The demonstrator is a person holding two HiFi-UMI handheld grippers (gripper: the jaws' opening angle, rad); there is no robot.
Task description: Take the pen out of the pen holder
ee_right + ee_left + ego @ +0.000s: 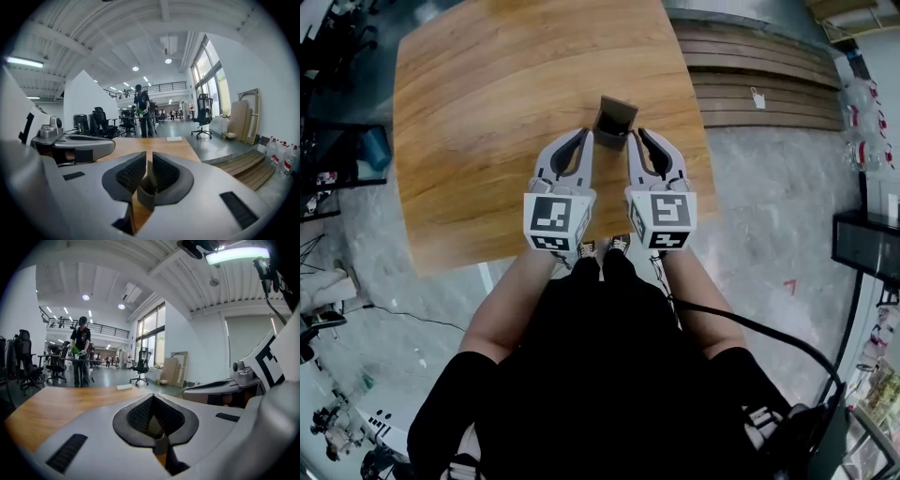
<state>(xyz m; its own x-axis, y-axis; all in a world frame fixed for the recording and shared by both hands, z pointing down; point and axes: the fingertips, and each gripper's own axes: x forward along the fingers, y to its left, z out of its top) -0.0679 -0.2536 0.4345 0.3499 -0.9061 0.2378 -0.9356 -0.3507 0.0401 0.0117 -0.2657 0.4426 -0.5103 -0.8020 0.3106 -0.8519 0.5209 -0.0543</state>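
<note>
Looking down from my head, I hold two grey grippers side by side over the near edge of a wooden bench [487, 112]. The pen holder [616, 114], a small brown box with a dark open top, stands upright on the bench just past the tips of both grippers, between them, with one on either side of it. I cannot make out the pen inside it from here. My left gripper [584, 134] is clenched: in the left gripper view its black ribbed fingers [140, 416] meet at the tips and nothing sits between them. My right gripper [639, 134] is released only a little: in the right gripper view its fingers [131, 173] stand a thin slit apart, with bare wood showing through the slit and nothing held. Beyond the far end of the bench is a grey floor [769, 206], and well back a person [82, 350] in dark clothes stands among office chairs [140, 366].
</note>
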